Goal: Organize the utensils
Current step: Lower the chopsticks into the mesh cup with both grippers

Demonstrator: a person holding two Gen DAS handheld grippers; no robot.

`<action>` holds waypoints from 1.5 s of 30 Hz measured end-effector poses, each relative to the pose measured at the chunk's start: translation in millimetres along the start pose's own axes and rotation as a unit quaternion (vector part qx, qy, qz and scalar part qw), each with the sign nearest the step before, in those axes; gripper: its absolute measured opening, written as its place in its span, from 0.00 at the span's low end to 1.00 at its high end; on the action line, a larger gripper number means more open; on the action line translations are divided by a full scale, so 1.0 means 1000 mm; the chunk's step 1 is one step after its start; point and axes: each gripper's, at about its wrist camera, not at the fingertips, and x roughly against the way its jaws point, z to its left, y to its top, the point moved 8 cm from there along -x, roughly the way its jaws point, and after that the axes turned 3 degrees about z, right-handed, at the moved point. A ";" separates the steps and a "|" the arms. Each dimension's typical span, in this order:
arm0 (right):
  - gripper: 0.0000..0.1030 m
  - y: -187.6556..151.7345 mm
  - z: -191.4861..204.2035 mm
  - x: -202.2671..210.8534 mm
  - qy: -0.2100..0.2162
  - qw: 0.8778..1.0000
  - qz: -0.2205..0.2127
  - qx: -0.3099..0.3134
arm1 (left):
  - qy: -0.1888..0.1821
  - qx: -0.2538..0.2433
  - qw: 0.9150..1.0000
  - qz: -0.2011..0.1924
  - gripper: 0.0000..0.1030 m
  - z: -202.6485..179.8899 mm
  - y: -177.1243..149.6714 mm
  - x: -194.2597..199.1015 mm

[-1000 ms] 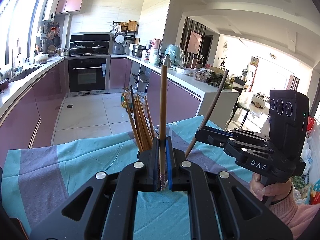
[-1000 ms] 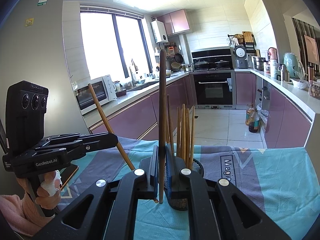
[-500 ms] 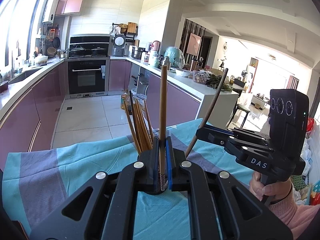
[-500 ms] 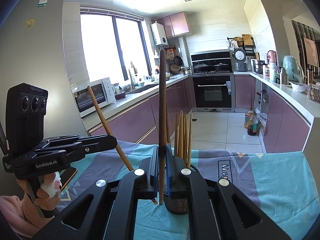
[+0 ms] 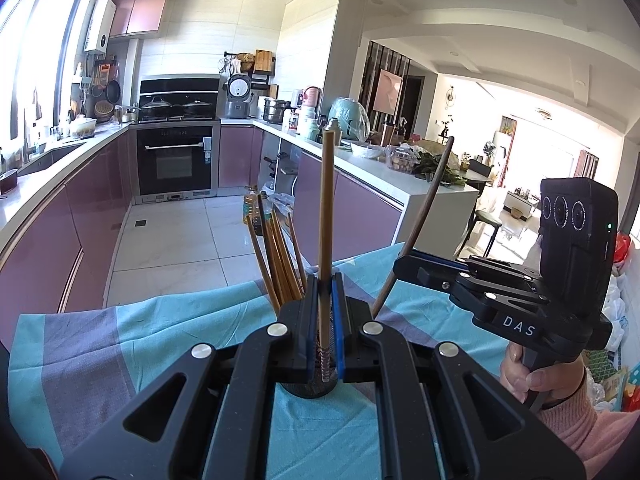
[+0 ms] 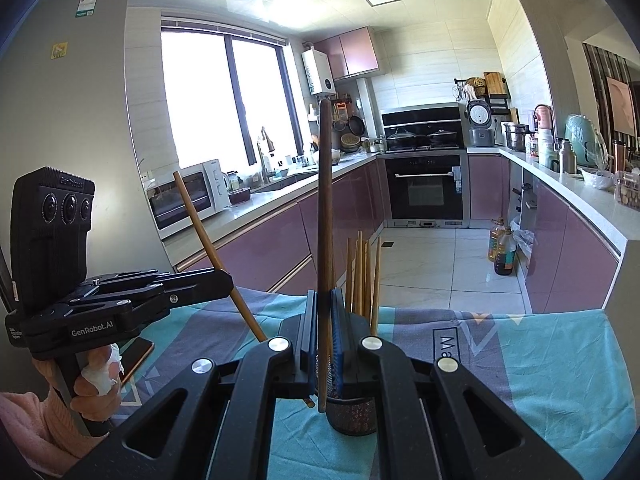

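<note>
My left gripper [image 5: 325, 320] is shut on a light wooden chopstick [image 5: 326, 216], held upright just in front of a dark mesh utensil cup [image 5: 308, 389]. Several chopsticks [image 5: 276, 256] stand in the cup. My right gripper [image 6: 323, 332] is shut on a dark brown chopstick [image 6: 325, 200], also upright, just left of the cup [image 6: 352, 414] with its standing chopsticks [image 6: 362, 276]. Each gripper shows in the other's view: the right gripper [image 5: 402, 270] at right with its dark chopstick [image 5: 424, 216], the left gripper [image 6: 226, 280] at left with its light chopstick [image 6: 208, 244].
The cup stands on a table under a teal and grey cloth [image 5: 100, 344]. A phone [image 6: 138, 354] lies on the cloth at the left in the right wrist view. Purple kitchen cabinets [image 6: 264, 248], an oven [image 5: 174, 164] and a tiled floor [image 6: 420, 264] lie beyond the table edge.
Both cameras have tilted down slightly, so the kitchen sits higher in view. Each gripper still holds its chopstick upright by the cup.
</note>
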 end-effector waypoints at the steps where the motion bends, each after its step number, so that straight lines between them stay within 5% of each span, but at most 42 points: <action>1: 0.06 0.000 0.000 0.000 0.000 1.000 -0.001 0.000 | 0.000 0.000 1.000 -0.001 0.07 0.000 0.001 -0.001; 45: 0.06 0.025 -0.002 -0.002 -0.009 0.999 -0.036 0.000 | 0.002 -0.013 0.999 -0.045 0.07 -0.014 0.021 0.017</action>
